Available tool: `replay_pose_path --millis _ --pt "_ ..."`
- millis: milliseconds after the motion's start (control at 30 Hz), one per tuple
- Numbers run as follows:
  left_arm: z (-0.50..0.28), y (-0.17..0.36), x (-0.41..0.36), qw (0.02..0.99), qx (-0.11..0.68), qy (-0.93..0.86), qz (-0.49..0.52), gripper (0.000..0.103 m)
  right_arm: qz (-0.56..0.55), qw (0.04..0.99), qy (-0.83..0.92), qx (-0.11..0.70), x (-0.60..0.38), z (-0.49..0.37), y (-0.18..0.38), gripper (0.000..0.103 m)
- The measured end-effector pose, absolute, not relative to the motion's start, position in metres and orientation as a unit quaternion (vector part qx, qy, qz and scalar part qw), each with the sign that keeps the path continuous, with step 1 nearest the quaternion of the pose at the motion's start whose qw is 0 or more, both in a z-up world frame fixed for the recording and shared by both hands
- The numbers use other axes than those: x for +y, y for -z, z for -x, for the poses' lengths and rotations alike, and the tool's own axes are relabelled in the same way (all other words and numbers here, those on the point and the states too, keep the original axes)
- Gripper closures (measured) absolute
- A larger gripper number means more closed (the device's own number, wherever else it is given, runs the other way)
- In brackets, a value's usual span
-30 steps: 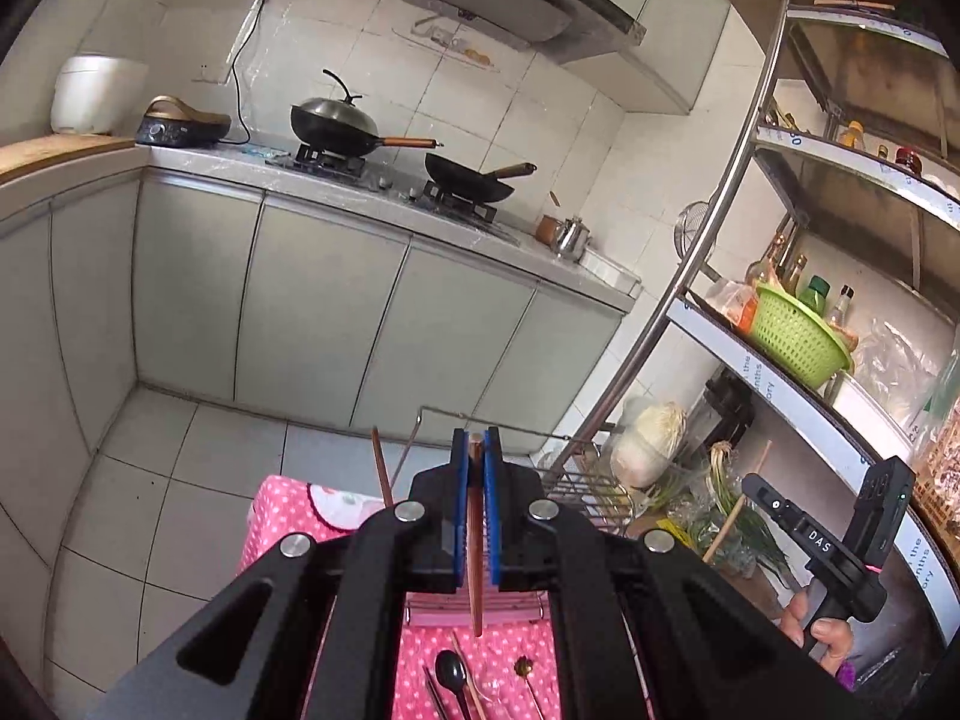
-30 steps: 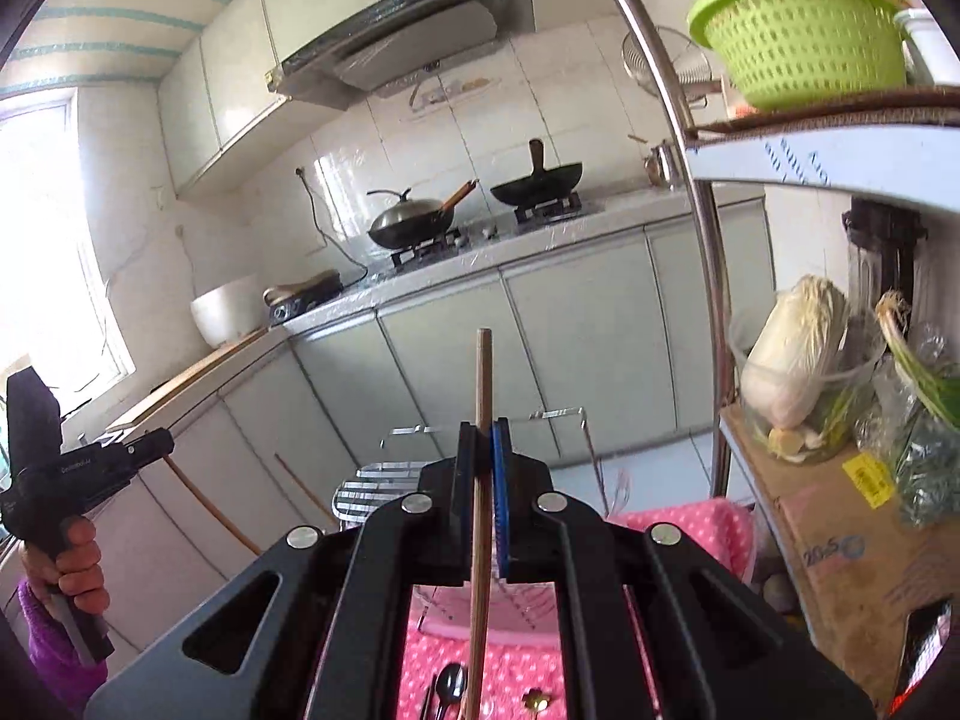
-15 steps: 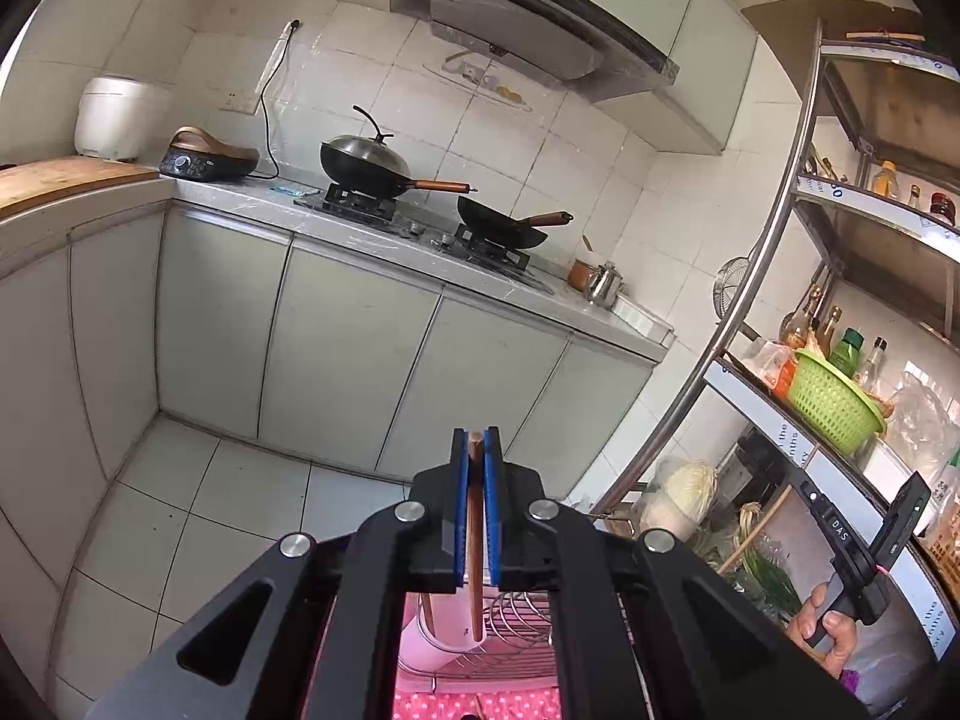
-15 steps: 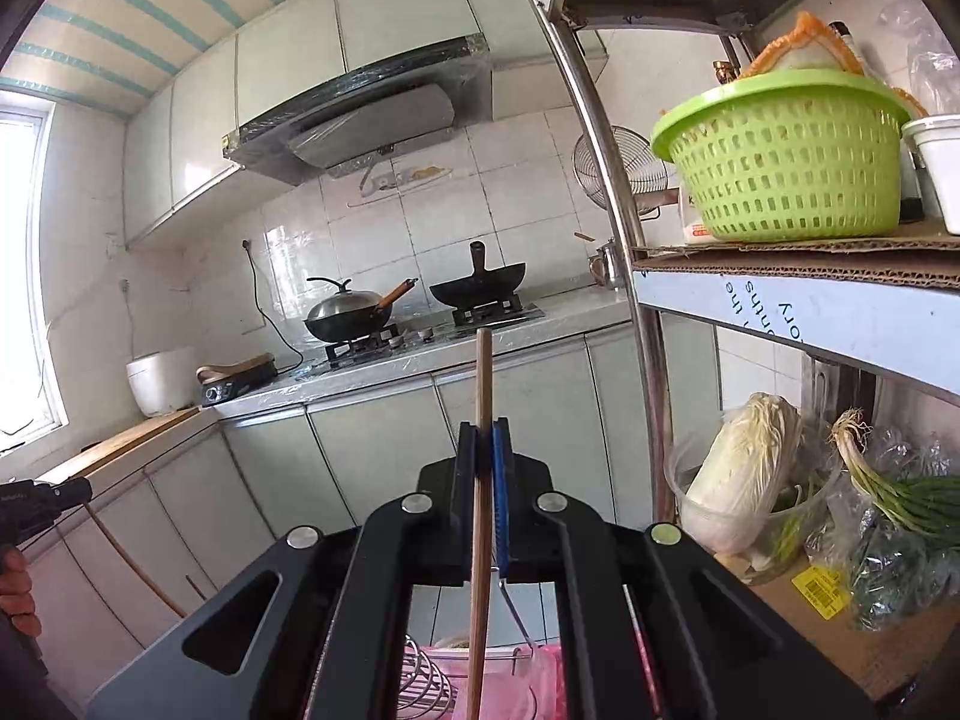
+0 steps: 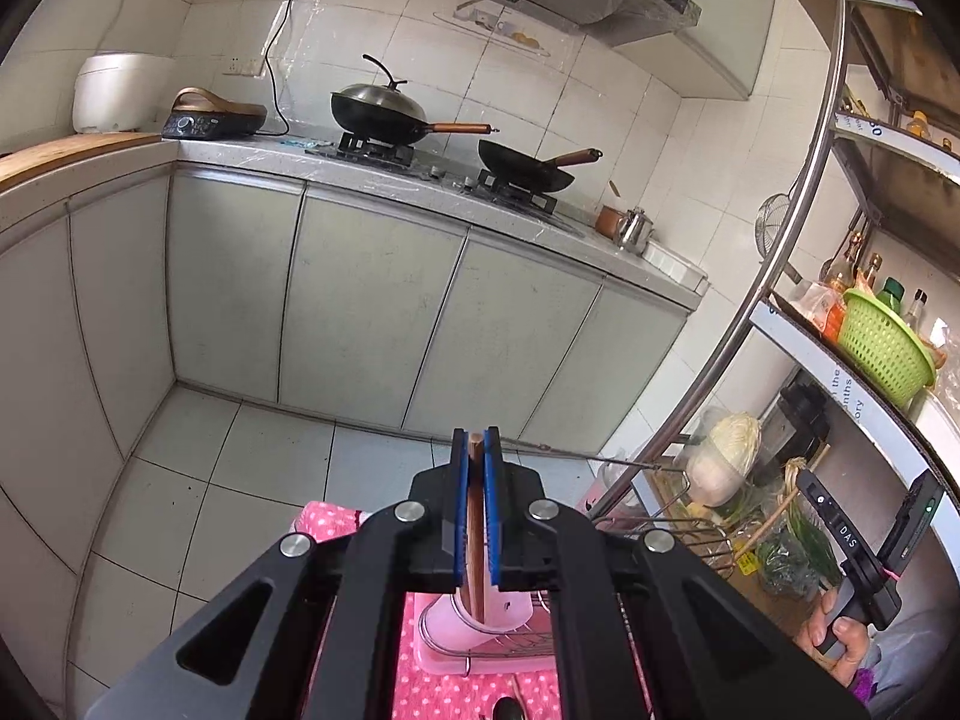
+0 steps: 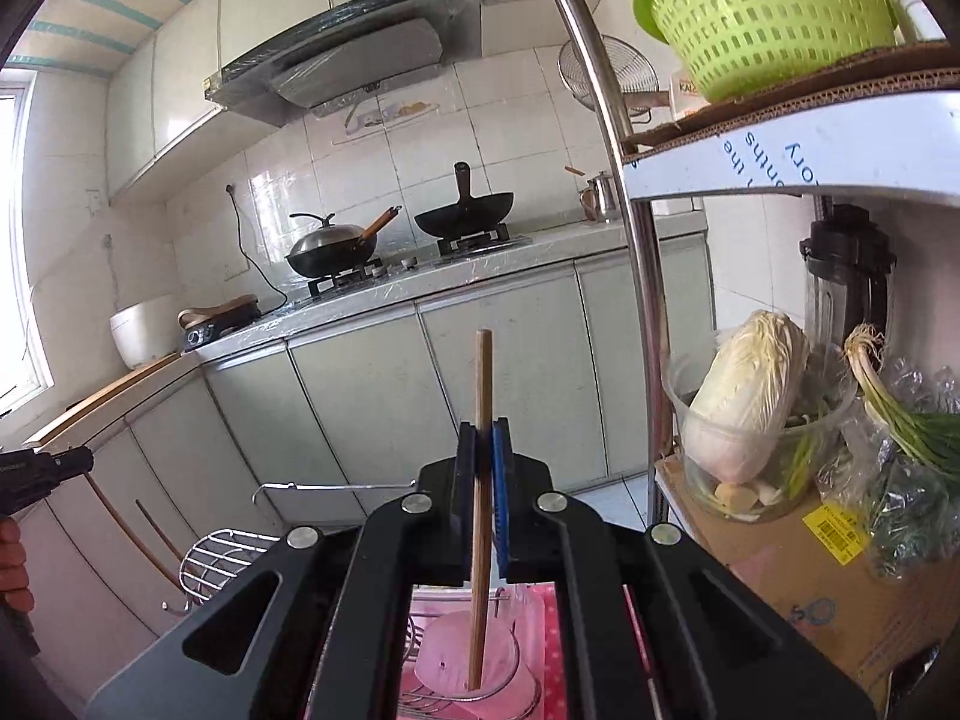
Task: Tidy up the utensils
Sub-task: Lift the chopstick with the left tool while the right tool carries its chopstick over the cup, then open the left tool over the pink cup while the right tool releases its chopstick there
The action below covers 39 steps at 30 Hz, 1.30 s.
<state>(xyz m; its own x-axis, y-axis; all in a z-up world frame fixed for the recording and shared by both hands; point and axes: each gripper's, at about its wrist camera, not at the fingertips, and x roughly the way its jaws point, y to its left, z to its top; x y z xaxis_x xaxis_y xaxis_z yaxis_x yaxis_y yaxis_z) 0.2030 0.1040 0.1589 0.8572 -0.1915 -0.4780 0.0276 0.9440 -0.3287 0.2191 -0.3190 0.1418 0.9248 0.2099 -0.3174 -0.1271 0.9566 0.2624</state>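
My left gripper is shut on a wooden chopstick that stands upright between its blue pads, its lower end hanging just above a pink utensil cup in a wire dish rack. My right gripper is shut on a second wooden chopstick, also upright, whose lower tip reaches into the mouth of the same pink cup. The cup and rack stand on a pink dotted cloth. A spoon end shows at the bottom edge of the left wrist view.
A steel shelf post rises close on the right, with a green basket, a cabbage and spring onions on its shelves. Grey cabinets with two woks on a stove stand behind. A hand holds the other gripper's handle.
Both grippers have tipped downward over the last half second, so the pink cup and rack sit under the chopstick ends again. The grips on both chopsticks are unchanged.
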Motion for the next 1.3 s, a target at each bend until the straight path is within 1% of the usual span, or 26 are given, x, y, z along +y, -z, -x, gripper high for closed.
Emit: replay_pose_path --millis 267,567,667,700,767,800,833,867,933,967,1000,1067,1300 --pt "-0.223 -0.115 0.096 0.937 0.306 0.052 0.162 0.098 -0.135 0.965 -0.087 0.209 -0.321 -0.217 -0.111 0.097" --pt "-0.234 -0.107 0.094 0.936 0.300 0.044 0.180 0.098 -0.138 0.957 -0.092 0.240 -0.318 -0.219 -0.091 0.097" --pt "-0.235 -0.105 0.097 0.933 0.297 0.042 0.198 0.095 -0.138 0.957 -0.092 0.239 -0.318 -0.217 -0.089 0.097" --pt "-0.234 -0.104 0.097 0.934 0.296 0.038 0.198 0.092 -0.141 0.956 -0.091 0.239 -0.319 -0.217 -0.089 0.097" --pt "-0.233 -0.104 0.098 0.936 0.292 0.030 0.196 0.081 -0.145 0.955 -0.090 0.243 -0.321 -0.217 -0.088 0.097" --pt "-0.232 -0.104 0.098 0.936 0.289 0.029 0.197 0.071 -0.146 0.953 -0.091 0.248 -0.321 -0.218 -0.088 0.097" --pt "-0.230 -0.104 0.099 0.937 0.286 0.029 0.199 0.064 -0.147 0.952 -0.092 0.254 -0.321 -0.219 -0.088 0.097" --pt "-0.229 -0.105 0.100 0.937 0.285 0.029 0.201 0.061 -0.147 0.950 -0.092 0.261 -0.321 -0.220 -0.088 0.095" --pt "-0.225 -0.107 0.103 0.937 0.280 0.029 0.205 0.059 -0.148 0.948 -0.092 0.267 -0.322 -0.220 -0.089 0.083" --pt "-0.223 -0.108 0.105 0.937 0.278 0.029 0.208 0.059 -0.150 0.948 -0.093 0.266 -0.323 -0.219 -0.090 0.070" --pt "-0.221 -0.109 0.106 0.938 0.276 0.029 0.209 0.059 -0.151 0.948 -0.096 0.264 -0.323 -0.217 -0.091 0.062" --pt "-0.216 -0.110 0.109 0.939 0.274 0.026 0.209 0.059 -0.147 0.950 -0.096 0.259 -0.324 -0.214 -0.094 0.060" --pt "-0.188 -0.111 0.117 0.941 0.262 0.013 0.216 0.059 -0.147 0.952 -0.096 0.249 -0.328 -0.191 -0.101 0.060"
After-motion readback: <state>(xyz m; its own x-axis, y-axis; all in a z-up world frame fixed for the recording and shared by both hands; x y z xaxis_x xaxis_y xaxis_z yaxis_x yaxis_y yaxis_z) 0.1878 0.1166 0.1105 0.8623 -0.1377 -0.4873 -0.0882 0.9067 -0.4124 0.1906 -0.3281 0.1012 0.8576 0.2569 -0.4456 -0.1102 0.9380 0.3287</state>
